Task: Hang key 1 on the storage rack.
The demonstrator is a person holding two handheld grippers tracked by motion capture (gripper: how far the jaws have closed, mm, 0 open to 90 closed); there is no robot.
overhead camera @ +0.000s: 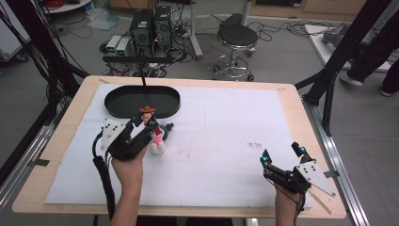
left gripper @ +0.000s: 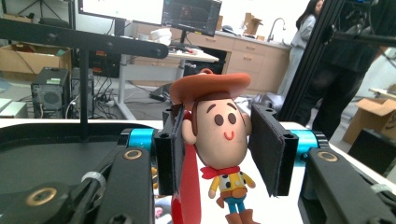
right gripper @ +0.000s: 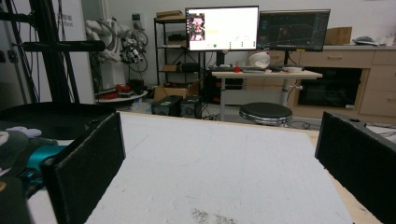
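Note:
A small cowboy figure (overhead camera: 147, 112) with a brown hat and red neckerchief hangs above the white mat, just in front of the black oval tray (overhead camera: 113, 101). My left gripper (overhead camera: 147, 120) is shut on it. In the left gripper view the two black pads press the sides of the cowboy figure's (left gripper: 219, 128) head, and a red strap (left gripper: 189, 186) hangs beside it. A white and pink toy (overhead camera: 157, 144) lies on the mat right under that gripper. My right gripper (overhead camera: 282, 154) rests near the front right corner, jaws wide open with nothing between them (right gripper: 219, 168).
A white mat (overhead camera: 216, 132) covers the wooden table (overhead camera: 291, 101). Black frame posts (overhead camera: 339, 52) stand at both sides. Beyond the far edge are a stool (overhead camera: 236, 40) and computer cases (overhead camera: 150, 26). A person's legs (overhead camera: 374, 52) show at the right.

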